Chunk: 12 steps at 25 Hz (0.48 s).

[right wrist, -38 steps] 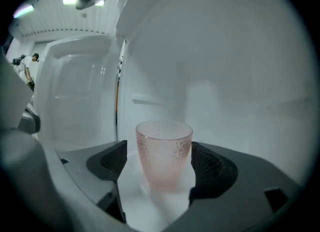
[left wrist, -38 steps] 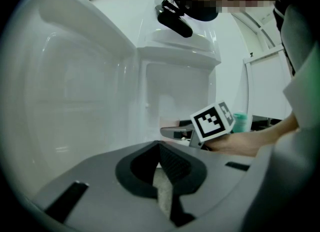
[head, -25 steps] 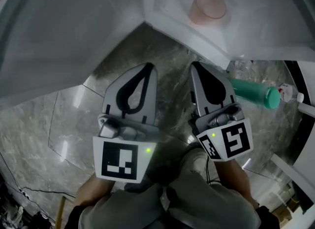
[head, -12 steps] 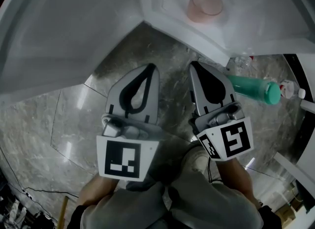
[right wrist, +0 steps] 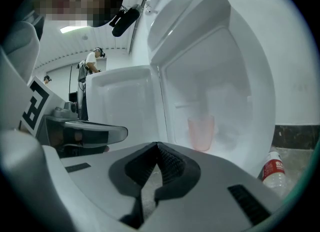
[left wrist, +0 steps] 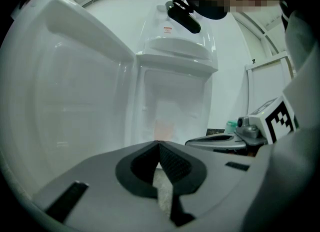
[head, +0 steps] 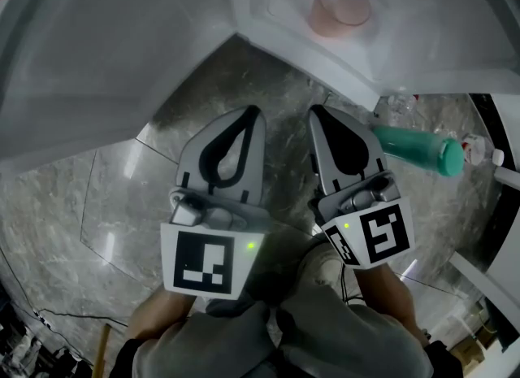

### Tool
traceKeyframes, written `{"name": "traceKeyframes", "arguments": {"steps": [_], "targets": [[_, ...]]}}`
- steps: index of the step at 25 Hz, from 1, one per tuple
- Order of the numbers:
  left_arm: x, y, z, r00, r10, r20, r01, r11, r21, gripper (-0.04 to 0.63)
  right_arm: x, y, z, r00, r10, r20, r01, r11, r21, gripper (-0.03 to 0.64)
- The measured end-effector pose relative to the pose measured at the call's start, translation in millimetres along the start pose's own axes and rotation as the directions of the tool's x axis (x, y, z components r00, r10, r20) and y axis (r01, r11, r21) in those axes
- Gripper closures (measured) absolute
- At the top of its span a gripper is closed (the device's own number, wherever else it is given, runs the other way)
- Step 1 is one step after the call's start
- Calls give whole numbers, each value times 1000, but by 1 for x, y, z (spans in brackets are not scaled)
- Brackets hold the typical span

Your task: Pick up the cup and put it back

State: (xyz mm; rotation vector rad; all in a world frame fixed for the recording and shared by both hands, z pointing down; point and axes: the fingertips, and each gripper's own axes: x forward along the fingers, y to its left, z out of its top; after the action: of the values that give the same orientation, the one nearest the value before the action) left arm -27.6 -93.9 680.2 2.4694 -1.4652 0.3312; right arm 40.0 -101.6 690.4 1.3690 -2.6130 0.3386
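Observation:
A translucent pink cup point(head: 339, 6) stands upright inside the open white fridge point(head: 422, 51), well ahead of both grippers. The right gripper view shows the cup point(right wrist: 201, 132) on the fridge's floor, beyond the jaw tips and to their right. In the left gripper view it is only a faint pink blur point(left wrist: 162, 126). My left gripper point(head: 253, 113) and right gripper point(head: 313, 113) hang side by side over the marble floor, short of the fridge. Both are shut and hold nothing, as the left gripper point(left wrist: 159, 143) and right gripper point(right wrist: 158, 145) show in their own views.
The fridge door point(head: 106, 51) stands swung open at the left. A green bottle point(head: 414, 147) lies on the marble floor point(head: 122, 197) to the right, with a clear water bottle point(right wrist: 272, 168) next to it. A white frame point(head: 487, 275) sits at the lower right.
Almost nothing: the right gripper has crept slightly left and forward; both grippers stay shut and the cup has not moved.

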Motion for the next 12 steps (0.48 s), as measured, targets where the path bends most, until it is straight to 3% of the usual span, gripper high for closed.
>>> {"name": "traceKeyframes", "arguments": {"steps": [7,9,12], "targets": [[0,16,-11,999,35,-17,-35,999,-14,583,12,12,2,1000,16,-11,-16,1000,-10,606],[-1,25,-4,998,68,-17,-68,998,8,583,16,18,17,1000,28,7,-28,999,-23,606],[-10,31,22,993,114,6,-114,993,-22,583,15,32,51,998,55,34,-53,996,-78,606]]}}
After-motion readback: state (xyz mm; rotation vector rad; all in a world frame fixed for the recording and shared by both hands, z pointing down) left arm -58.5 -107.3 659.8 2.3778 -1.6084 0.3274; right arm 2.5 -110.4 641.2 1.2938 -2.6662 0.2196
